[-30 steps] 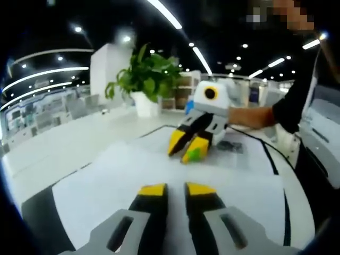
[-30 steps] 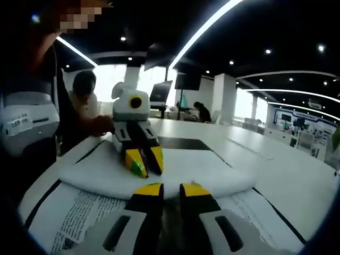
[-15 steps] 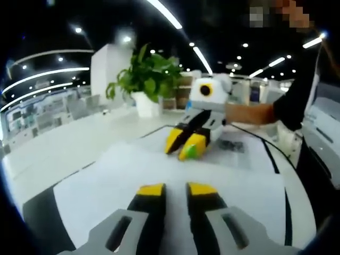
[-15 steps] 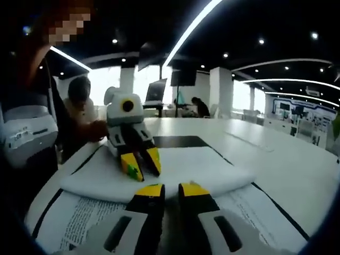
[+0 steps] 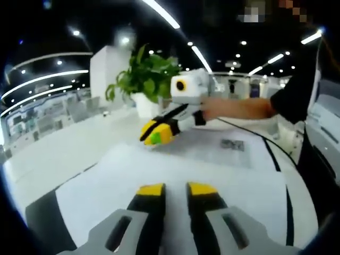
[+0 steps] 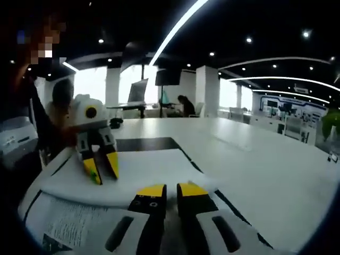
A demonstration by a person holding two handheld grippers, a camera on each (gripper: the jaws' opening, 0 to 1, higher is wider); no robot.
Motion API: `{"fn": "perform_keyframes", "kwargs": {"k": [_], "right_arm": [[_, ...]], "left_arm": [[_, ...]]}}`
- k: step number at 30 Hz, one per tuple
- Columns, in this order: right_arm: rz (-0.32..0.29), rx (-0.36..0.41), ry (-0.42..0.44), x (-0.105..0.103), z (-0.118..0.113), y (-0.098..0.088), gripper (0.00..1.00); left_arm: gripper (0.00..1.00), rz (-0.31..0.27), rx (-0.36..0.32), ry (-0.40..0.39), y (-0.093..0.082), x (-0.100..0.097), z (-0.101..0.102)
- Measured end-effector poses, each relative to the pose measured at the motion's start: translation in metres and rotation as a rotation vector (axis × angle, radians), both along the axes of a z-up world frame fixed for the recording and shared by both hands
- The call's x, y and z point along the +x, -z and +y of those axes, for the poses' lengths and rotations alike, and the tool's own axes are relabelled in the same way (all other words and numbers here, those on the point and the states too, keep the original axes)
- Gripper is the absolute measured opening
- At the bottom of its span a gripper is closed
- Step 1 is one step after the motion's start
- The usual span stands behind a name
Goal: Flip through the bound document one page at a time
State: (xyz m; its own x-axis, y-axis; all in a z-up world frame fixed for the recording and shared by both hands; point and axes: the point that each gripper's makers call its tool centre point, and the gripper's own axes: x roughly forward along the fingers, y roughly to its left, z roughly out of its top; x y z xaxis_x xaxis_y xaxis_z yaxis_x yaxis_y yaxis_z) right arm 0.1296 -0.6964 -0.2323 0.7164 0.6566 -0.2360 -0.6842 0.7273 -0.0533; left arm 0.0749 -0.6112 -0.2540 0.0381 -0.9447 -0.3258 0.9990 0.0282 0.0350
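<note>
The bound document lies open on the table, with a printed page (image 6: 58, 228) showing near my right jaws. A white page (image 6: 154, 170) bulges up over it in a curl. My right gripper (image 6: 171, 190) is shut on that page's edge; in the left gripper view it (image 5: 156, 134) hangs tilted above the sheet (image 5: 212, 170), held by a hand (image 5: 234, 109). My left gripper (image 5: 176, 190) points down at the white sheet with a narrow gap between its jaws. In the right gripper view it (image 6: 102, 171) rests on the curled page at the left.
A potted plant (image 5: 146, 77) stands at the far edge of the white table (image 6: 255, 164). A black mat (image 5: 40, 212) borders the document. The person's dark sleeve and body are close on one side. Other people sit in the background (image 6: 186, 105).
The right gripper has swung up and away from the left gripper, towards the plant side, taking the page edge with it. The left gripper has stayed in place on the page.
</note>
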Motion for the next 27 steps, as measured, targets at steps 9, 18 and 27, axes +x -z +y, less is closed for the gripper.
{"fn": "perform_keyframes", "kwargs": {"k": [9,18,27], "right_arm": [[0.001,0.022,0.044,0.028,-0.014,-0.001,0.05],[0.013,-0.007,0.051,0.043,-0.02,0.014,0.05],[0.02,-0.024,0.029,0.036,-0.015,0.016,0.04]], "left_arm": [[0.17,-0.005,-0.001,0.0,0.0,0.0,0.0],[0.17,-0.012,-0.001,-0.001,0.0,-0.001,0.0],[0.17,-0.011,-0.001,-0.003,-0.001,-0.002,0.0]]}}
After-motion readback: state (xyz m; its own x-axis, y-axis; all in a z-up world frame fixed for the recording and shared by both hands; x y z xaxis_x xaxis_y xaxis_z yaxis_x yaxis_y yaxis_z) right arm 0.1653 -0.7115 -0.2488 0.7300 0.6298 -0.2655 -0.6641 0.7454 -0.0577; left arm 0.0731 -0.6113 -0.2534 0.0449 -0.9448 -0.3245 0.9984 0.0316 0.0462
